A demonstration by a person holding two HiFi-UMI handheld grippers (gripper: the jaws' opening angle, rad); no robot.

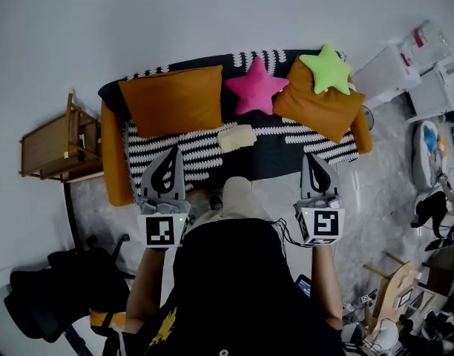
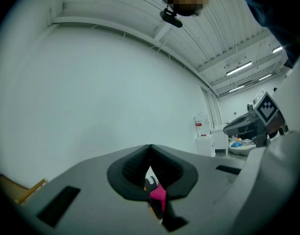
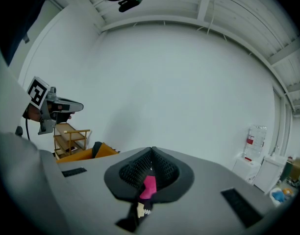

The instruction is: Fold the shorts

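Note:
The pale cream shorts [image 1: 237,137] lie as a small folded rectangle on the middle of the sofa seat, just below a pink star pillow [image 1: 255,86]. My left gripper [image 1: 170,156] hovers over the seat's front left with its jaws shut and nothing in them. At the seat's front right my right gripper [image 1: 314,159] is likewise shut and empty. Both stand apart from the shorts. In the left gripper view the left gripper [image 2: 150,149] points level at a white wall. The right gripper [image 3: 151,152] shows the pink pillow through the slit under its pads.
The sofa [image 1: 114,154] carries a black-and-white striped throw, two orange cushions [image 1: 175,99] and a green star pillow [image 1: 328,68]. A wooden shelf [image 1: 53,148] stands left, a black chair [image 1: 56,288] lower left, white boxes [image 1: 405,65] and clutter right.

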